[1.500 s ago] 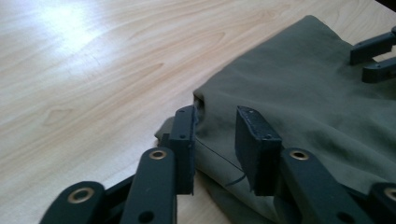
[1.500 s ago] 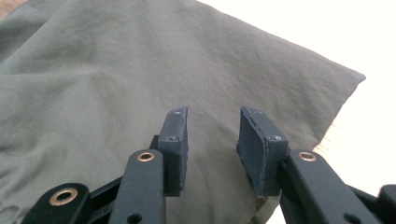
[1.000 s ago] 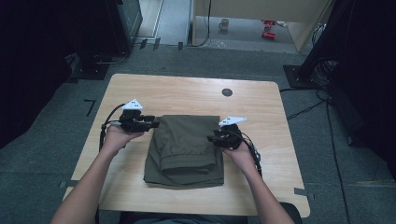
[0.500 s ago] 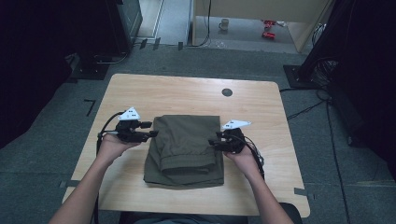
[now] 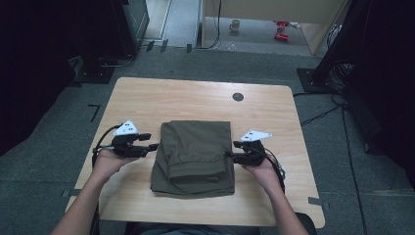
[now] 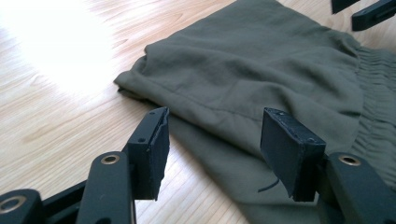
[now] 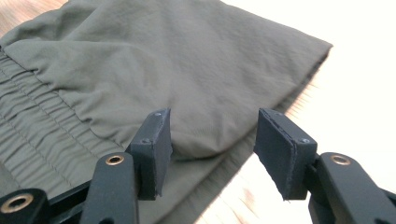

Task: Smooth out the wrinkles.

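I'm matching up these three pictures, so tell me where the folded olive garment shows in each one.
High view: the folded olive garment lies mid-table, between the two tongs.
Left gripper view: it spreads across the centre and right, beyond the open jaws.
Right gripper view: it covers the left and centre.
Shared landmark: its gathered elastic waistband, at the right edge of the left gripper view.

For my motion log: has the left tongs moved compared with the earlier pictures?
Yes. The left tongs has drawn back leftward, off the trousers; before, its tips overlapped the trousers' left edge. Now it sits open beside them.
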`<state>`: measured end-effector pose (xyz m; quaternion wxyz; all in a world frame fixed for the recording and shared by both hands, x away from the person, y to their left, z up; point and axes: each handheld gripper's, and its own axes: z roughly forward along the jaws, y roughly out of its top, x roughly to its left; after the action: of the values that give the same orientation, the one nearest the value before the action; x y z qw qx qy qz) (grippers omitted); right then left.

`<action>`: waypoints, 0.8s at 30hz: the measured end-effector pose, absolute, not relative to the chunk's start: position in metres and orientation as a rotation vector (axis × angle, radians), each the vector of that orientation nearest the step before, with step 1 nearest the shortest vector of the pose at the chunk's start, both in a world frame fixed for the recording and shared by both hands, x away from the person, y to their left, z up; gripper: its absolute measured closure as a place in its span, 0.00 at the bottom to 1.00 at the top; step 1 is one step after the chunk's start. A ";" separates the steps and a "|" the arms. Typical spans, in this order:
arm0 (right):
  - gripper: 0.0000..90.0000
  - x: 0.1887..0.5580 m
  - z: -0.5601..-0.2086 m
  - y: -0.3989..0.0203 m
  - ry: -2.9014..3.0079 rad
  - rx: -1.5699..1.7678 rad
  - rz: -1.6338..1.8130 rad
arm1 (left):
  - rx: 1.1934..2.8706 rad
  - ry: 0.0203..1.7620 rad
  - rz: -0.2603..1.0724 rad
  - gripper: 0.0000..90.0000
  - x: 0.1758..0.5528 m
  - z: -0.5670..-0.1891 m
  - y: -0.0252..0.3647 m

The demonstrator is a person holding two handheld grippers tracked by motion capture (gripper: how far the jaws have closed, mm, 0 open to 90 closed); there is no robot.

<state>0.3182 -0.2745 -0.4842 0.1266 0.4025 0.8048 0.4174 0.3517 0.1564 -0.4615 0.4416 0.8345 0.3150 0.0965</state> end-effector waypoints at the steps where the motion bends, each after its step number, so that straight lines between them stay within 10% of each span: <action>1: 0.50 0.317 -0.484 -0.277 2.338 1.181 1.215 | 2.069 0.787 0.243 0.47 0.352 -0.462 0.158; 24: 0.43 0.330 -0.503 -0.340 2.262 1.311 1.118 | 2.114 0.895 0.275 0.41 0.367 -0.490 0.191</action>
<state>0.3304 -0.3401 -0.5033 0.1486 0.4560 0.7866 0.3889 0.3669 0.1915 -0.4902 0.4032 0.8367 0.3543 0.1088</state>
